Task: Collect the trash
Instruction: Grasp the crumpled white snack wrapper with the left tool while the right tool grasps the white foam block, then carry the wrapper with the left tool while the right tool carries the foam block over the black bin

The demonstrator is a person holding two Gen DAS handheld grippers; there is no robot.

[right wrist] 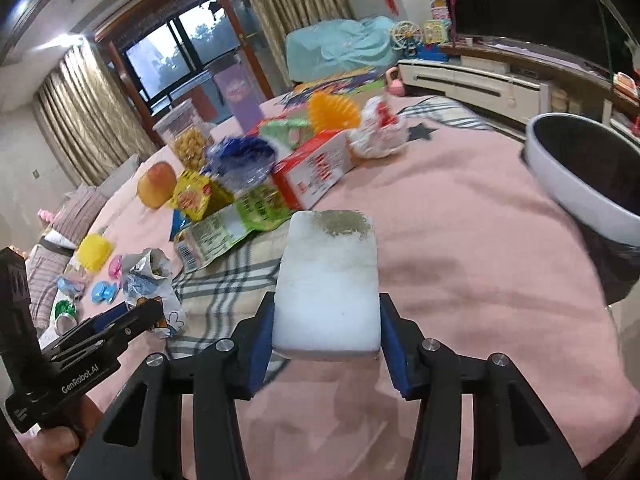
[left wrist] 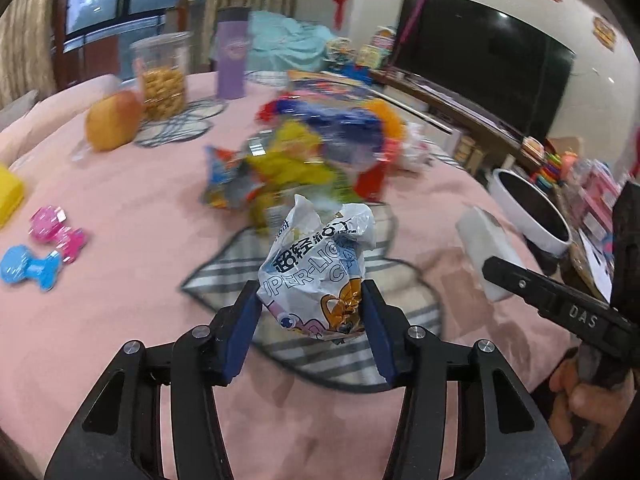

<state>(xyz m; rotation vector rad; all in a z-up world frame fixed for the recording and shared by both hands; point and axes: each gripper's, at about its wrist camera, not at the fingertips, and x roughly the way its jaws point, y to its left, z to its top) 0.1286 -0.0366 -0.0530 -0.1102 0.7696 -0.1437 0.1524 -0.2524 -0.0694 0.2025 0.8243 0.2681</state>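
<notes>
A crumpled white snack wrapper (left wrist: 320, 256) with cartoon print stands on a plaid mat (left wrist: 224, 256) in the left wrist view. My left gripper (left wrist: 310, 292) is shut on it, a blue pad pressing each side. In the right wrist view a white sponge block (right wrist: 332, 264) with a dirty far end lies on the pink tablecloth (right wrist: 460, 240). My right gripper (right wrist: 327, 304) is shut on its near end. A white bin (right wrist: 580, 184) with a black liner stands at the table's right edge, beyond the sponge. Seen from the right wrist, the left gripper (right wrist: 132, 316) sits low at the left with the wrapper (right wrist: 148, 276).
A heap of colourful snack bags (left wrist: 296, 160) and a red-and-white box (right wrist: 316, 168) fills the table's middle. Behind stand a snack jar (left wrist: 164, 76), a purple tumbler (left wrist: 232, 56) and a round fruit (left wrist: 114, 120). Pink and blue clips (left wrist: 44, 248) lie at the left.
</notes>
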